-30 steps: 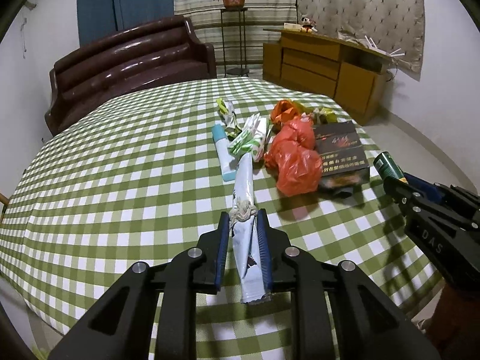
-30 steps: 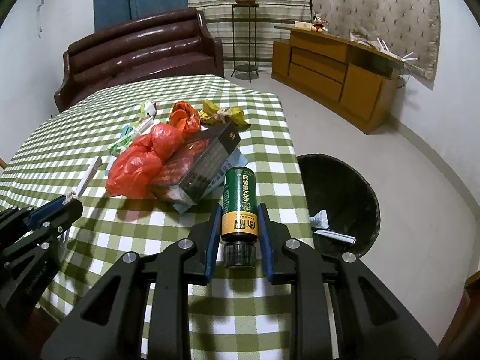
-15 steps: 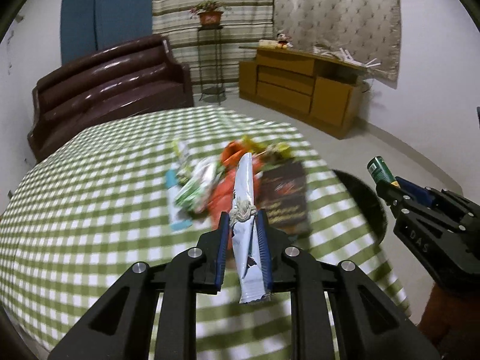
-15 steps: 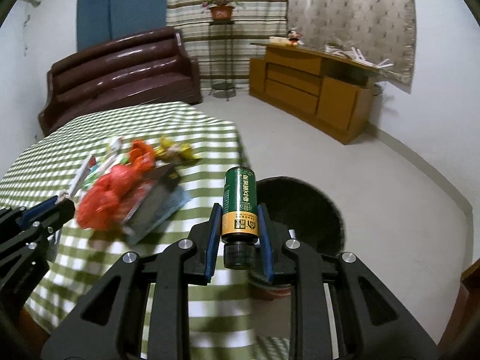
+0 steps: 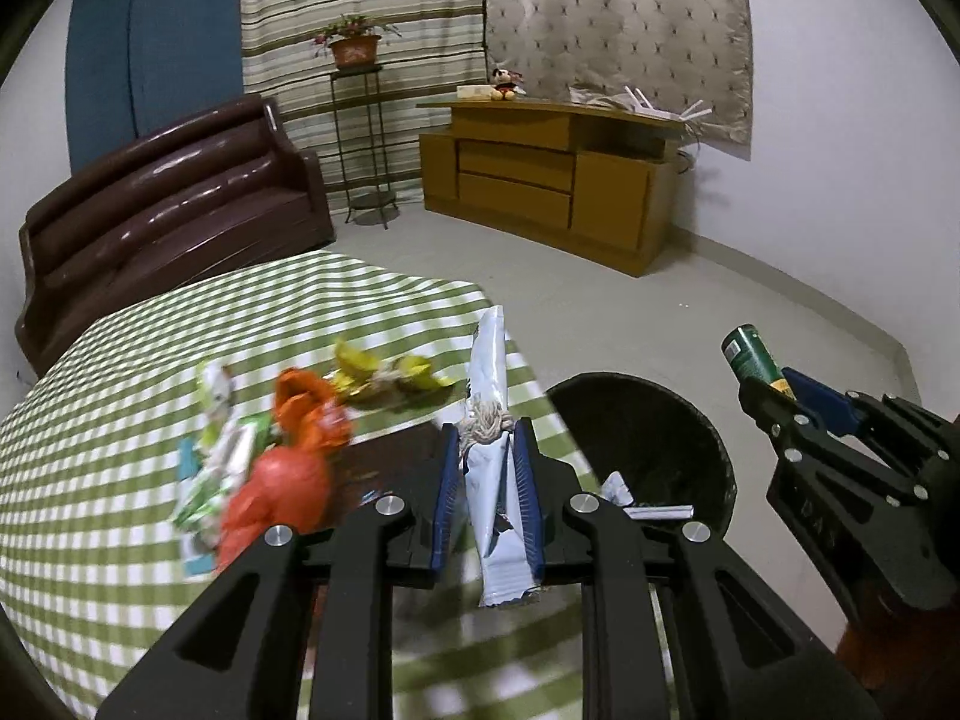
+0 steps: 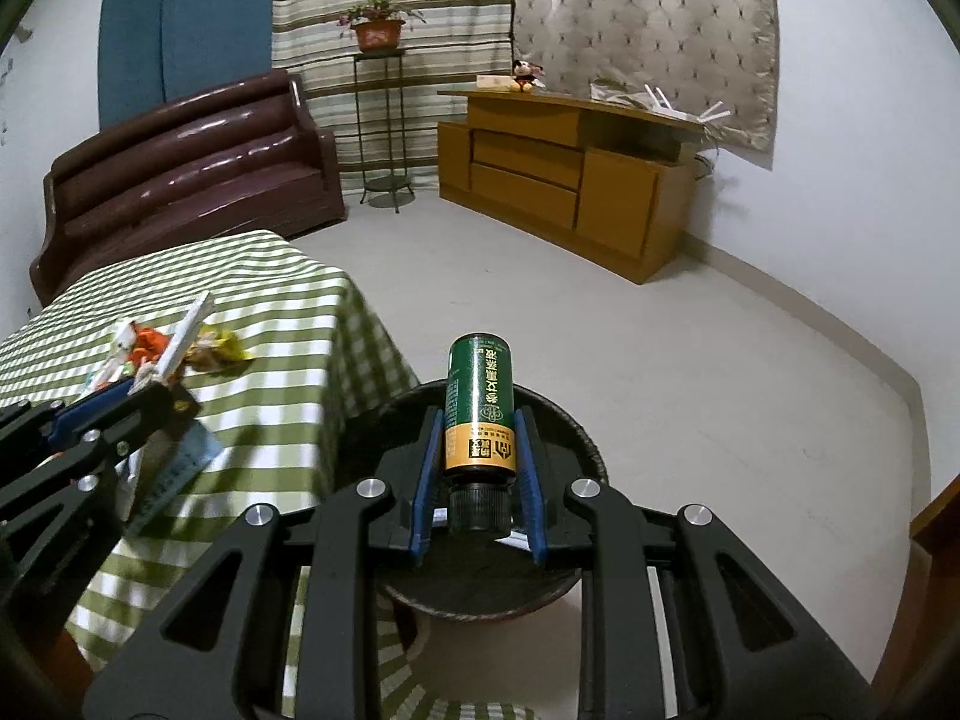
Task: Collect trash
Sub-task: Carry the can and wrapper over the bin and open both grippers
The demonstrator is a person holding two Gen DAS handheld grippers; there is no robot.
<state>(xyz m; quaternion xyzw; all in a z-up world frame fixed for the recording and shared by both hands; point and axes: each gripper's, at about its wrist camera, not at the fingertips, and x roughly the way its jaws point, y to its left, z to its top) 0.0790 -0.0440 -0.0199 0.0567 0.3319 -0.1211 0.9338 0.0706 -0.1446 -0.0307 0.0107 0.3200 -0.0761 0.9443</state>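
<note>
My left gripper (image 5: 487,498) is shut on a long white wrapper (image 5: 491,384) with a string knot, held above the table's right edge beside the black trash bin (image 5: 648,420). My right gripper (image 6: 478,480) is shut on a green and orange bottle (image 6: 479,402), held over the black trash bin (image 6: 576,438). Left on the green checked table (image 5: 120,420) lie red plastic bags (image 5: 282,480), green and white wrappers (image 5: 225,456), yellow wrappers (image 5: 384,372) and a dark box (image 5: 384,462). The right gripper with the bottle (image 5: 747,354) shows in the left wrist view.
The bin holds some white scraps (image 5: 636,498). A brown sofa (image 5: 162,210) stands behind the table. A wooden cabinet (image 6: 570,180) and a plant stand (image 6: 378,120) are along the far wall. The floor (image 6: 660,360) lies right of the bin.
Both grippers have swung right from over the table toward the bin, each carrying its item. The right gripper with the bottle now sits over the bin.
</note>
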